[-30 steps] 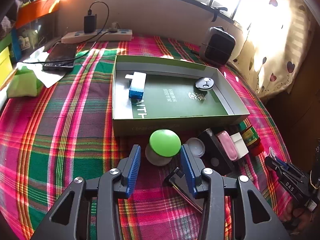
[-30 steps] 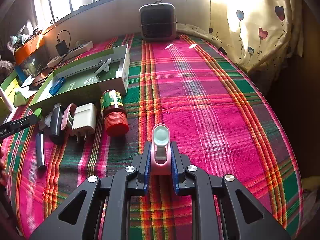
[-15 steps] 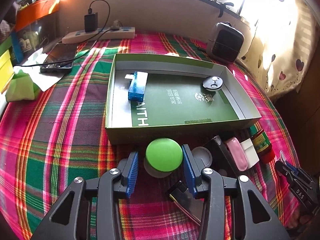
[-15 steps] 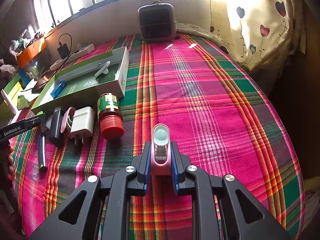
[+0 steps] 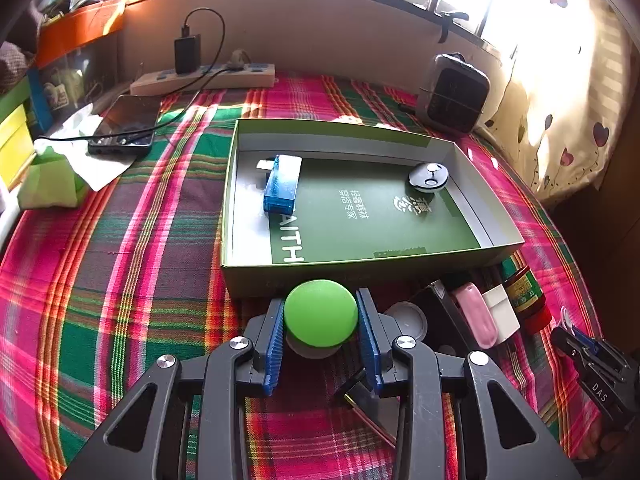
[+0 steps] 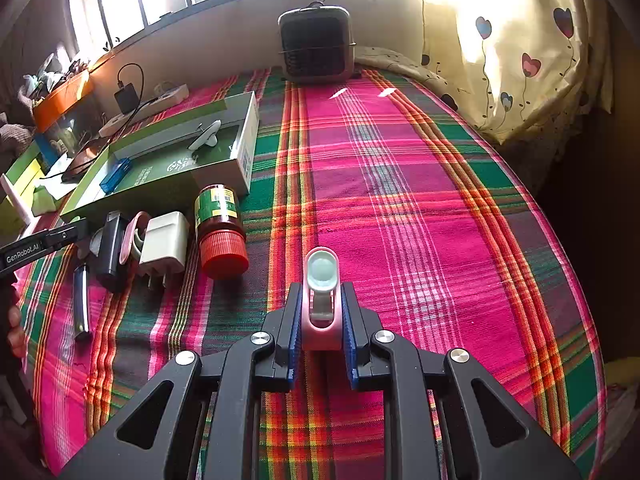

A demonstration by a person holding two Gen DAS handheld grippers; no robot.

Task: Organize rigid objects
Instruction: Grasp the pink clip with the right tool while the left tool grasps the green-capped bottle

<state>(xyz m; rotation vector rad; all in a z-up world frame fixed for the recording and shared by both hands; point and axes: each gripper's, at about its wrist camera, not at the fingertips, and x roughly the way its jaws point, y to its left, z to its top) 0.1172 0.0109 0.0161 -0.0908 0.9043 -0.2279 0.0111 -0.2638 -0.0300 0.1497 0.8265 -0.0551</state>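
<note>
green knob taken at the box wall, pink piece held over the cloth

left wrist view: the left gripper [image 5: 321, 338] has just been closing, and its blue pads [image 5: 275, 344] now press on both sides of the green round knob [image 5: 321, 313]. the knob stands on the plaid cloth [image 5: 120, 264], just beside the near wall of the green box [image 5: 360, 270]. inside the box lie a blue usb stick [image 5: 282, 184] near the left wall and a small round black and white thing [image 5: 429, 177] near the far right corner. to the right of the knob, outside the box, are a white lid [image 5: 409, 319], a black block [image 5: 444, 312], a pink case [image 5: 476, 318], a white charger [image 5: 500, 308] and a red-capped bottle [image 5: 525, 294], close together.

right wrist view: the right gripper [image 6: 321, 330] is clenched on a pink and white piece [image 6: 322, 292], above open cloth, well apart from the box [image 6: 244, 140]. the bottle [image 6: 220, 232] lies on its side beside the charger [image 6: 166, 240].
</note>
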